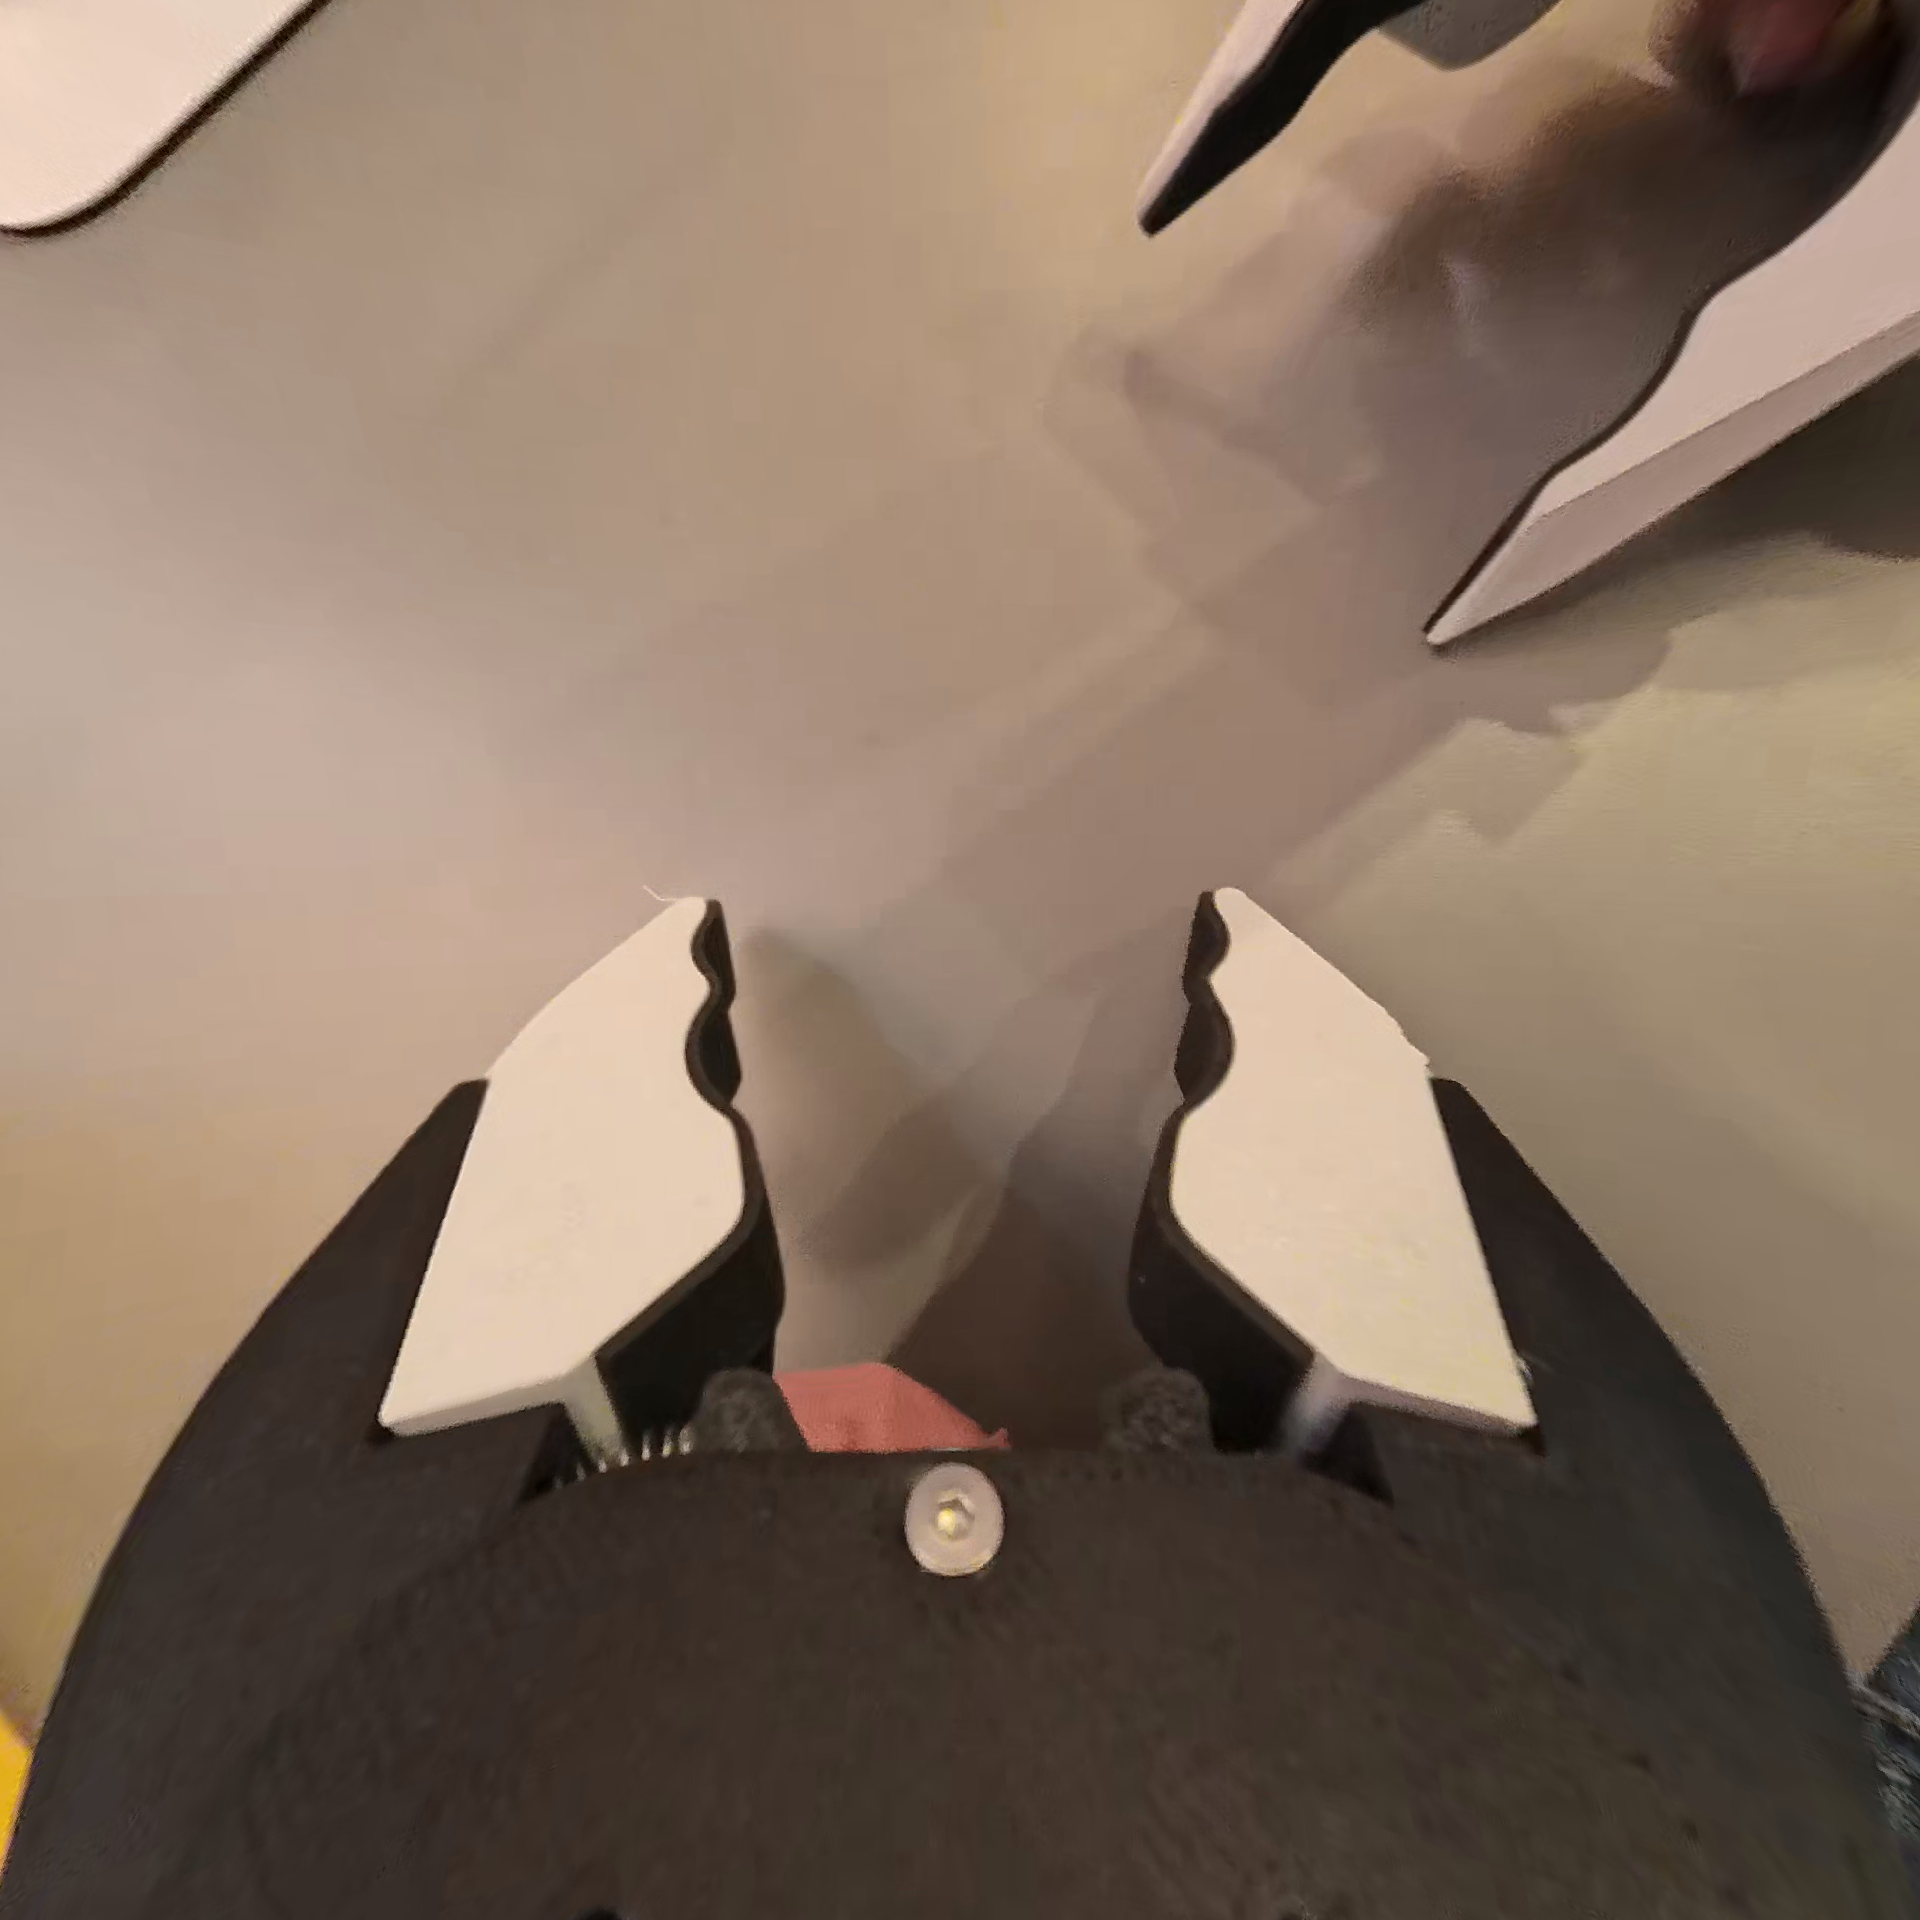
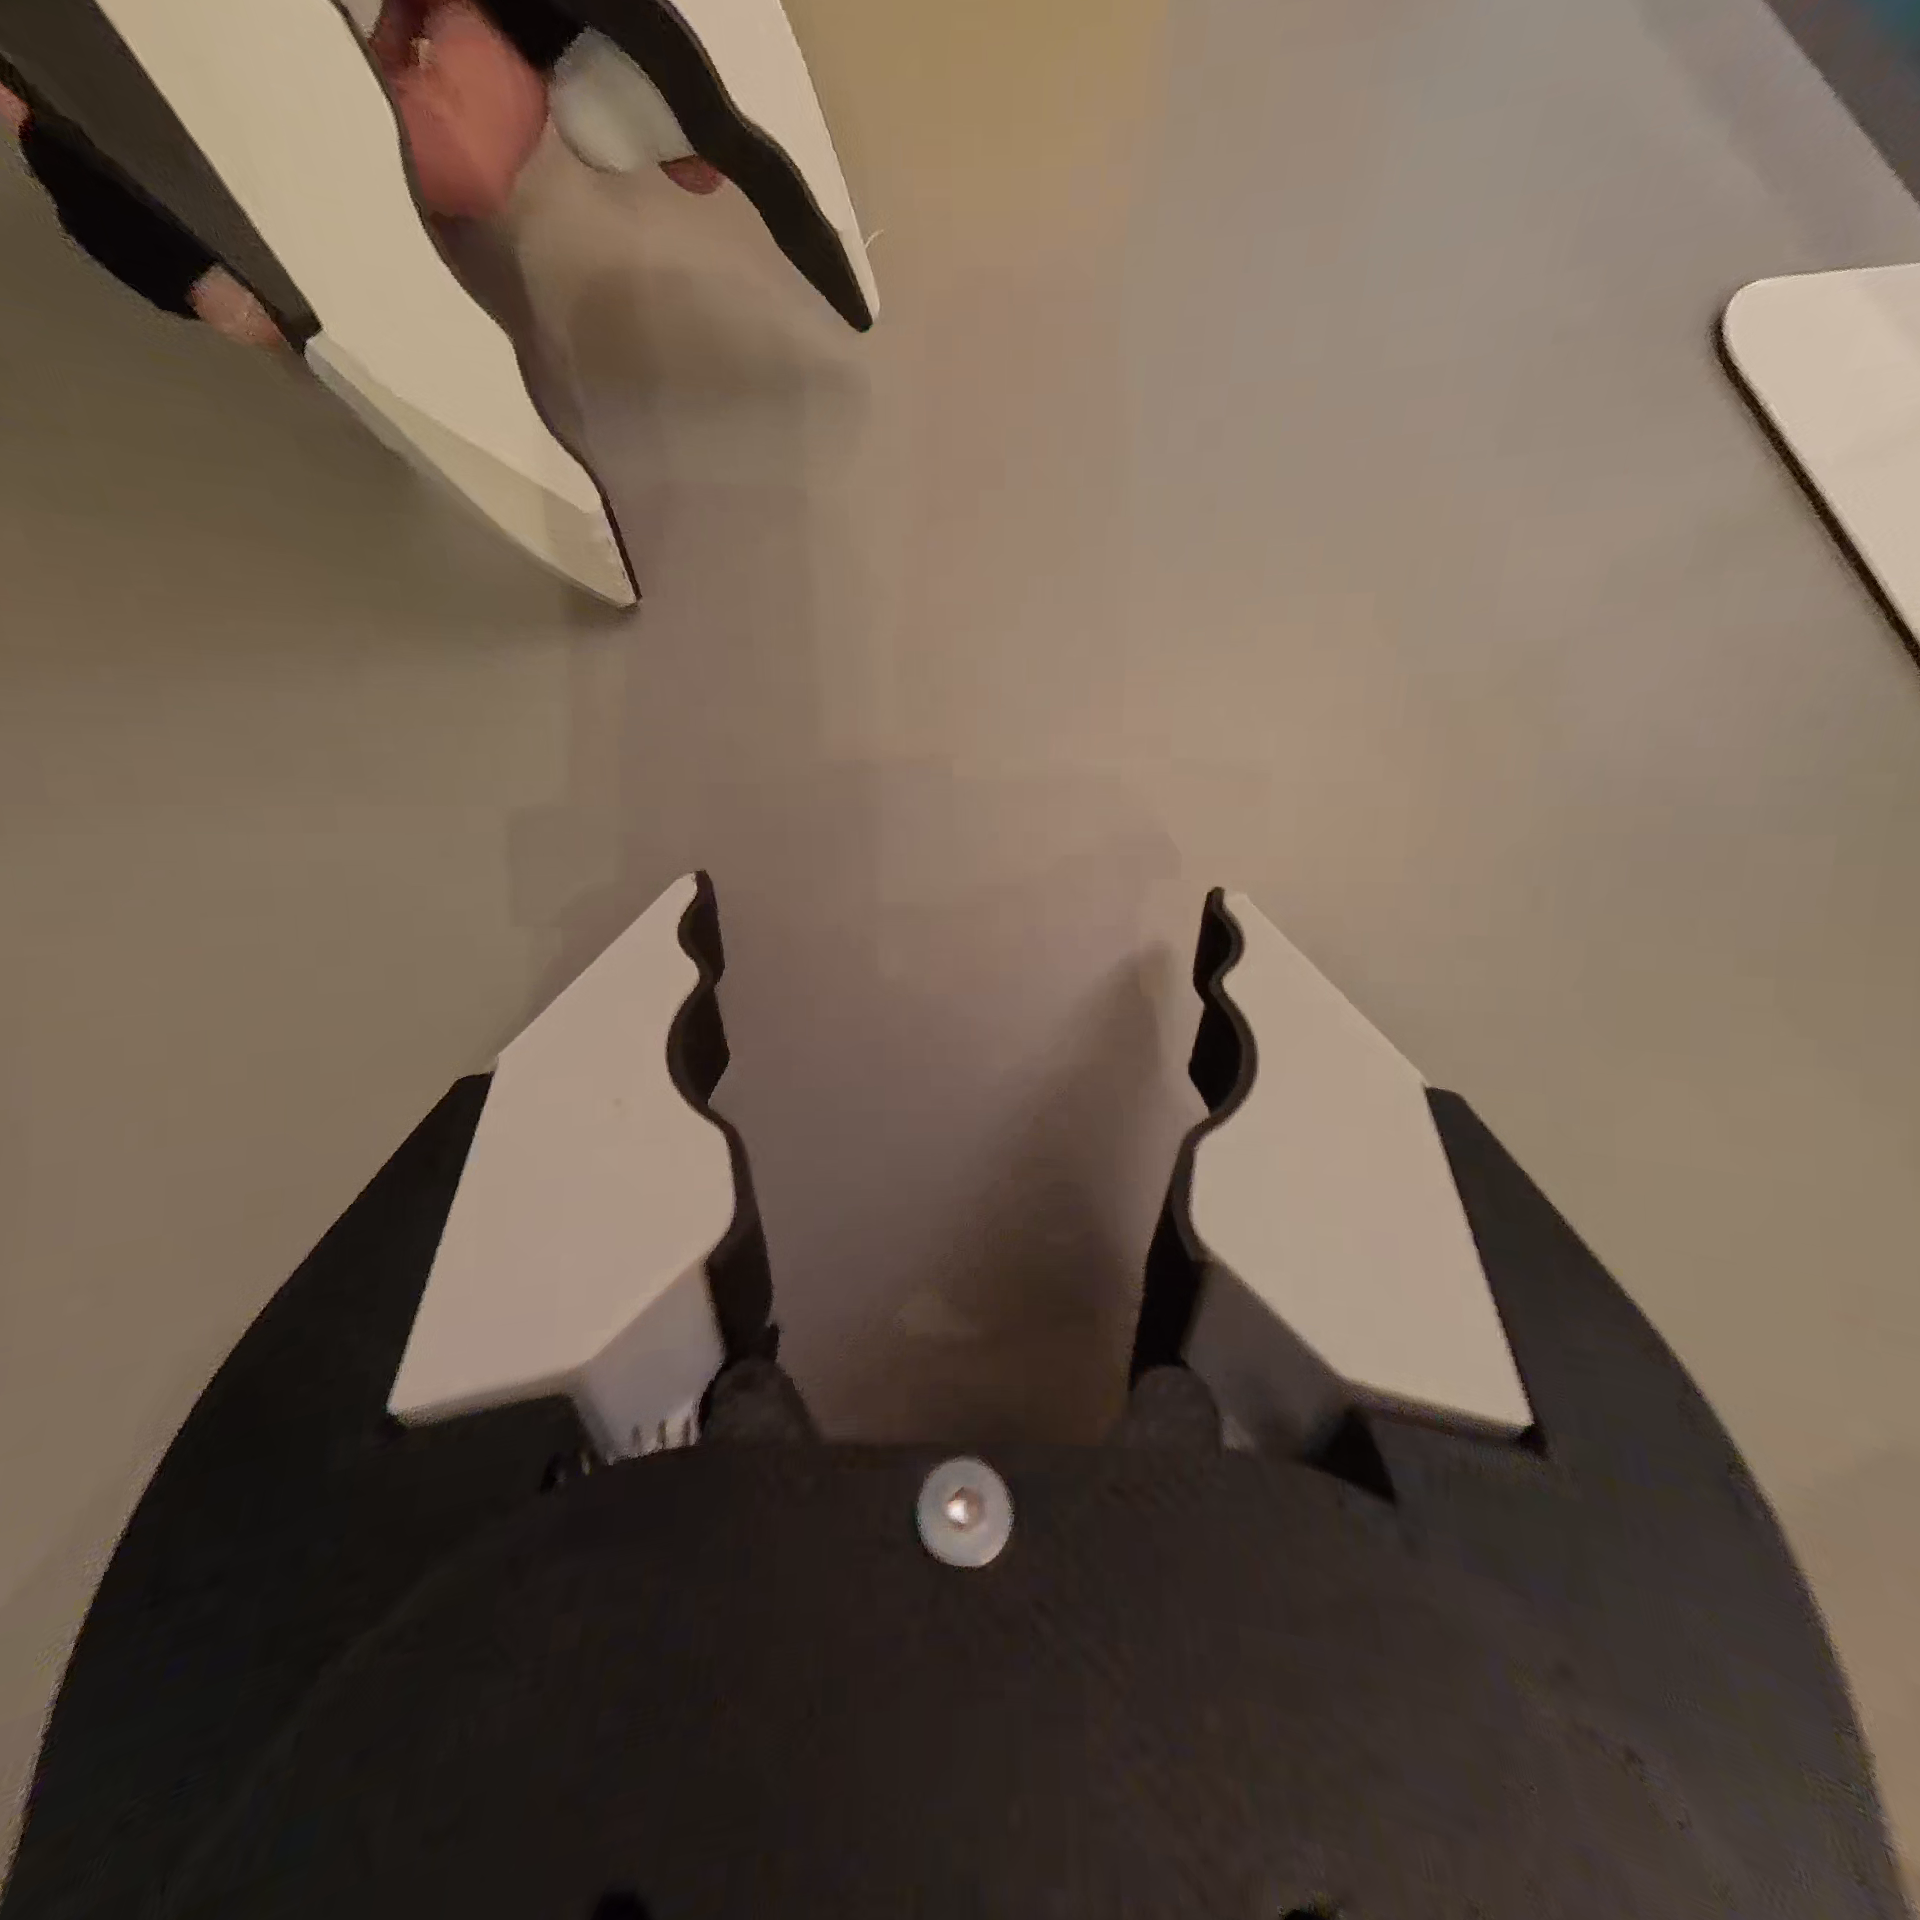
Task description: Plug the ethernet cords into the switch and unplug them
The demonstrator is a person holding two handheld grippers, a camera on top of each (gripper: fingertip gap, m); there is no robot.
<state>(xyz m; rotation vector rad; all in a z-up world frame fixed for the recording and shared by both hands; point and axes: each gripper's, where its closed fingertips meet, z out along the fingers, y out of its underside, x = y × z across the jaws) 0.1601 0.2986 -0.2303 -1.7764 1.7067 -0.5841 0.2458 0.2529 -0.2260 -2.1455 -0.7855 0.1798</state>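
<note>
Neither the ethernet cords nor the switch shows in either view; all that lies under the tools is a bare stretch of grey desk [image 1: 520,675], so the task's things must sit somewhere outside both cameras.

The left hand-held gripper [image 1: 961,925] hangs over that bare surface with its jaws spread wide and nothing between them, and the right hand-held gripper [image 2: 956,899] does the same. I judge this a ready pose: both tools spread and empty, angled toward each other over clear space, as one would hold them before reaching for a cord or after letting the last one go. Which of the two it is, the views do not tell.

Each camera catches the other tool. The left wrist view shows the right one's fingers coming in from the upper right corner, with what seems, through the blur, to be part of a hand [image 1: 1766,62] behind them. The right wrist view shows the left one's fingers at upper left. A white, round-cornered flat object [image 2: 1839,416] lies at the desk's edge in both views, well apart from the tools.
</note>
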